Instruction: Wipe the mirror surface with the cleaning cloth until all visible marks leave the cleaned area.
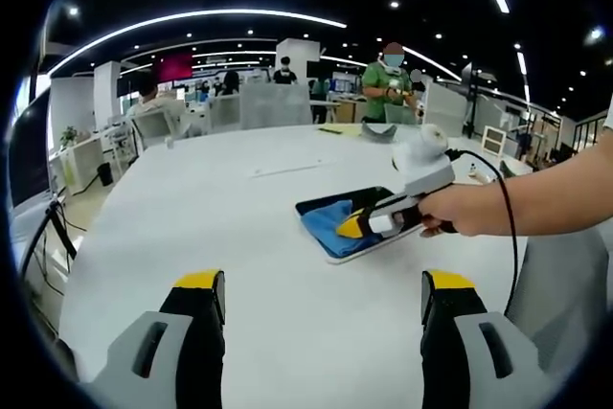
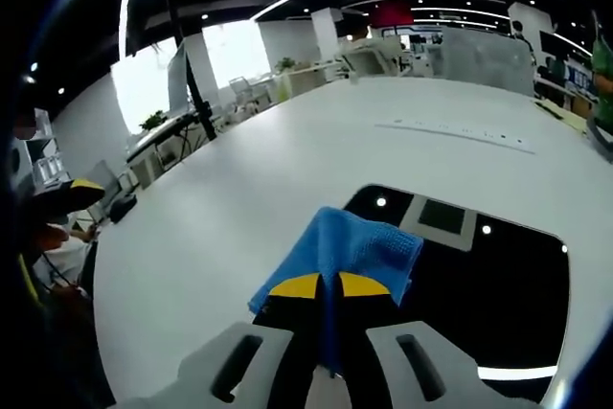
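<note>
Cloth (image 2: 340, 251): blue, soft, limp; pinched at its near edge by right gripper (image 2: 330, 286) on mirror (image 2: 517, 284), 12 o'clock. Left gripper (image 1: 321, 296): jaws apart, empty.

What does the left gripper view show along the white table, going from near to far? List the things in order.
left gripper with jaws apart → mirror with blue cleaning cloth and right gripper on it → person in green beyond the table.

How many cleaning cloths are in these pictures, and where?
1. The blue cleaning cloth is pinched in the right claw and lies on the mirror near its edge, on the white table. The claw covers part of it; I see no second cloth.
</note>
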Motion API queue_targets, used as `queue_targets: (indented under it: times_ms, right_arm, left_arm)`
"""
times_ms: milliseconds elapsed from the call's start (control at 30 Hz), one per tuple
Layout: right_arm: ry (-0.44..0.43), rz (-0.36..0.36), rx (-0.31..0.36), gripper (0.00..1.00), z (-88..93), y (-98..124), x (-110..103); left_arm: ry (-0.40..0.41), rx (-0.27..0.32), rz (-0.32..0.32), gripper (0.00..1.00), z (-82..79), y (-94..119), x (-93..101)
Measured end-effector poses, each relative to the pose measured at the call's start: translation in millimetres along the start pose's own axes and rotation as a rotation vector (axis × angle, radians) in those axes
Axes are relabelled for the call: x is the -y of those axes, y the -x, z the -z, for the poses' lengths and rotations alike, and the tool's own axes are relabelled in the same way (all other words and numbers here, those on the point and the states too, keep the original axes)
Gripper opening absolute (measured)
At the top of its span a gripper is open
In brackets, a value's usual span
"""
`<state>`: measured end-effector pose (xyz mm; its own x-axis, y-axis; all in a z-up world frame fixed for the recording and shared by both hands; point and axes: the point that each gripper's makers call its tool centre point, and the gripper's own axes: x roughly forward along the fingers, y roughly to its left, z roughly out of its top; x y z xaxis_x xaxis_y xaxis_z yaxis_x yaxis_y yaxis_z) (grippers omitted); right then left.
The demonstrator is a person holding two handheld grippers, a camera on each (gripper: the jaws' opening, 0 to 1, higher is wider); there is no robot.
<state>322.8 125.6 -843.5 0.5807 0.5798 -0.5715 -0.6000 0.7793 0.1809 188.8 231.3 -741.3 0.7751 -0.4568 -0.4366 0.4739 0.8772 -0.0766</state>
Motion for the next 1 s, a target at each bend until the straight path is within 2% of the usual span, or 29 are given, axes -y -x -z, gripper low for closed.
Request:
queue_targets:
  times_ms: [467,1000]
  right_arm:
    - [0.003,0.006,0.011,0.01,0.7,-0.5,1.0]
    - [-0.032,0.003,0.024,0.00,-0.5,0.4,1.2]
  left_arm:
    - [0.003,-0.005,0.003,0.84,1.4,-1.9,1.7]
    - [0.006,-0.003,0.004,0.84,2.2,-3.2,-0.1]
